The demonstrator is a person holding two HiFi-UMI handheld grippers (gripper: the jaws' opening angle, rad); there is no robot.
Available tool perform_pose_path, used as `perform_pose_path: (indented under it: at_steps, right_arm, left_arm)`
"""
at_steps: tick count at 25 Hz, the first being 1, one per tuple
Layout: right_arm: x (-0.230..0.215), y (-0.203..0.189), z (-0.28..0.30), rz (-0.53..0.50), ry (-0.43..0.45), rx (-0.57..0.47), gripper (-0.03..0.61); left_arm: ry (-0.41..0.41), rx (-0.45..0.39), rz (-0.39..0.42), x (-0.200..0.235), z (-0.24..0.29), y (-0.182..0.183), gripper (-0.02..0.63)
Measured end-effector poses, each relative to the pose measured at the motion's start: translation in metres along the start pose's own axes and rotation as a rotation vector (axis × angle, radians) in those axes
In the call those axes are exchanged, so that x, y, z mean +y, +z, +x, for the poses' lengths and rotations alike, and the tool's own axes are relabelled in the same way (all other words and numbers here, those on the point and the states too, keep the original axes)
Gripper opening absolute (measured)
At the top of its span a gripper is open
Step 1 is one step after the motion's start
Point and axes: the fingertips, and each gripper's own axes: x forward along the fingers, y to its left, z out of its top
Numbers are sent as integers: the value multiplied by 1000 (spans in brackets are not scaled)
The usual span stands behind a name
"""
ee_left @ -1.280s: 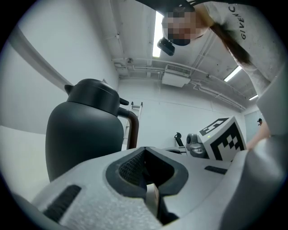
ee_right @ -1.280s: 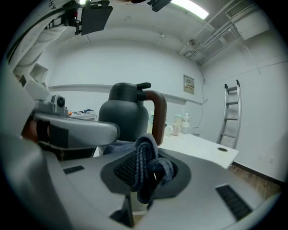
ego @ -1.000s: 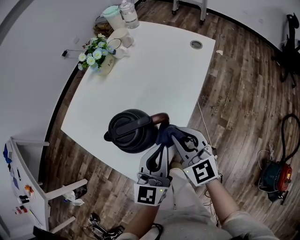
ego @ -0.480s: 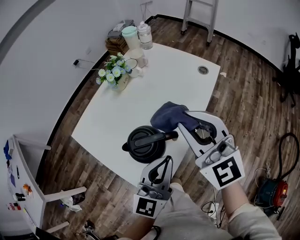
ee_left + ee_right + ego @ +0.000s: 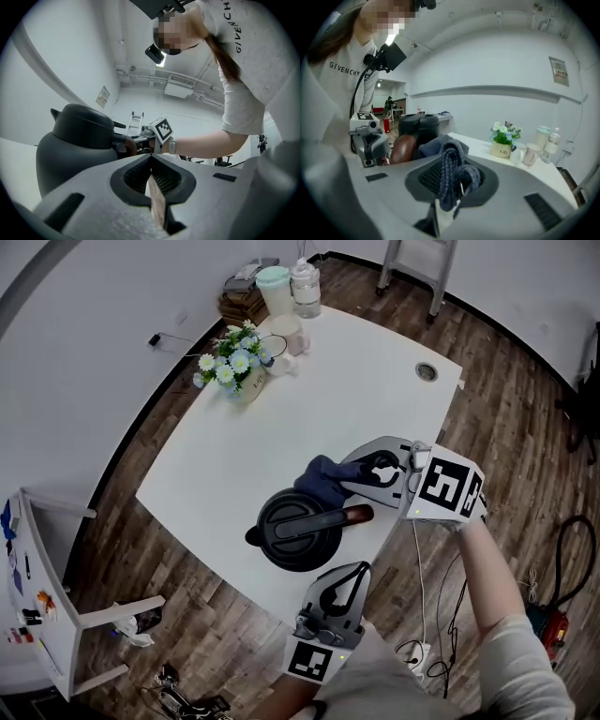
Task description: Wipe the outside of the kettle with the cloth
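Black kettle [image 5: 298, 531]: standing upright on the white worktop [image 5: 281, 399], close to its near edge, lid on. The brown handle [image 5: 360, 514] is turned toward the right side.
Cloth [image 5: 322, 478]: dark blue, bunched, lying against the far side of the kettle beside the root of the handle. Its lower part rests on the worktop.
Right hand-held gripper [image 5: 349, 478]: clamped on the cloth. In the right gripper view a twisted fold of the cloth [image 5: 451, 177] is seen pinched between the jaws, with the kettle [image 5: 418, 129] just behind it.
Left hand-held gripper [image 5: 354, 571]: jaws brought together, nothing held between them. It is held off the near edge of the worktop, pointed up at the kettle [image 5: 75, 150], near it but not touching.
Far corner of worktop: a pot of flowers [image 5: 231, 362], two cups [image 5: 281, 338], a lidded green container [image 5: 276, 287] and a clear bottle [image 5: 306, 283] are grouped there, well apart from the kettle.
Floor: dark wood planks [image 5: 506, 409] are seen around the worktop.
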Motion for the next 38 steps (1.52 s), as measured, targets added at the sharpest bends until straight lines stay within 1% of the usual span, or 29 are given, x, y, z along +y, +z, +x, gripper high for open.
perform_pose_path:
  at_steps: [4, 10, 13, 16, 18, 20, 23, 25, 27, 30, 32, 34, 36, 38]
  right_arm:
    - [2, -27, 21, 28, 77, 33, 52]
    - [2, -67, 41, 55, 130, 136, 52]
    - [4, -82, 47, 81, 146, 172, 52]
    - [3, -91, 49, 73, 134, 200, 52]
    - [-4, -82, 44, 50, 110, 182, 52]
    - [-13, -60, 32, 20, 94, 141, 52]
    - [-15, -12, 15, -63, 129, 68, 52]
    - [-12, 20, 10, -111, 186, 28, 52]
    - [-8, 49, 13, -126, 255, 7, 52]
    - [-8, 74, 31, -144, 359, 41, 52]
    - [-8, 87, 47, -155, 455, 85, 52]
    - [-4, 98, 63, -173, 592, 147, 52]
    - [1, 103, 78, -197, 737, 240, 52]
    - [9, 104, 97, -191, 855, 346, 52]
  left_arm:
    - [17, 10, 14, 7, -2, -6, 8]
    - [47, 12, 25, 17, -6, -10, 8]
    - [62, 13, 58, 21, -15, -8, 8]
    - [110, 14, 73, 33, -29, -5, 8]
    - [145, 8, 85, 42, -40, 0, 8]
    - [173, 3, 114, 49, -52, 7, 8]
    - [232, 7, 152, 68, -76, 15, 8]
    - [287, 3, 176, 92, -90, 22, 8]
    - [334, -6, 201, 120, -99, 29, 8]
    - [369, -24, 211, 159, -99, 35, 8]
    - [378, -24, 190, 185, -93, 37, 8]
    - [376, -40, 159, 207, -85, 42, 8]
    - [369, -63, 131, 223, -77, 48, 8]
    - [364, -78, 101, 235, -72, 49, 8]
